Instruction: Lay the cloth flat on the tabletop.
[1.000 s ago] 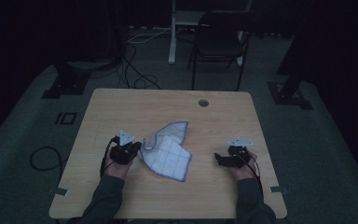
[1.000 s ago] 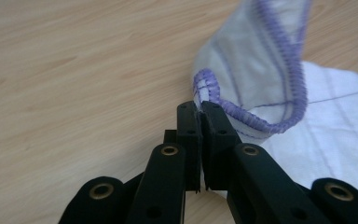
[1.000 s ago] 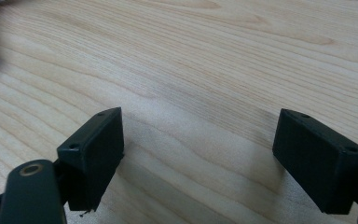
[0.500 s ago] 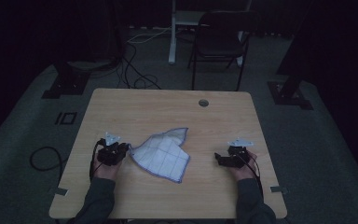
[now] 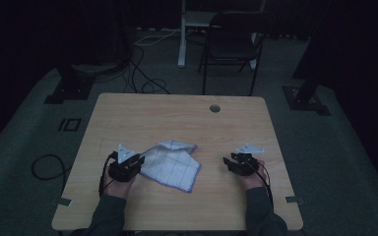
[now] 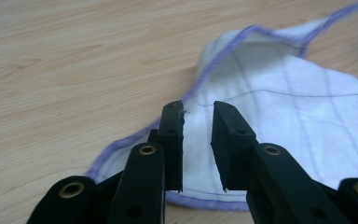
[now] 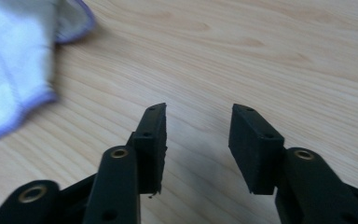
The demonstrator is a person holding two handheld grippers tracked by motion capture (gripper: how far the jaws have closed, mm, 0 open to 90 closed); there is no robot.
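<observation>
A white cloth [image 5: 171, 164] with purple trim and thin grid lines lies loosely folded on the wooden table [image 5: 177, 113], left of centre. My left gripper [image 5: 139, 161] is at the cloth's left edge. In the left gripper view its jaws [image 6: 198, 109] hover low over the cloth [image 6: 284, 93]; they have just been opening and stand a little apart with nothing pinched. My right gripper [image 5: 226, 162] rests on bare wood to the right of the cloth. Its jaws [image 7: 198, 112] have just been closing but stay apart and empty, with the cloth [image 7: 9, 70] off to their left.
A round cable hole [image 5: 215, 108] sits near the table's far edge. Beyond the table stand a dark chair [image 5: 231, 44] and a white post [image 5: 182, 34]. Cables [image 5: 44, 164] lie on the floor at the left.
The left gripper has let go of the cloth's left edge, which dropped flat. The hand drew left, then came back to the edge. The right hand has stayed in place.
</observation>
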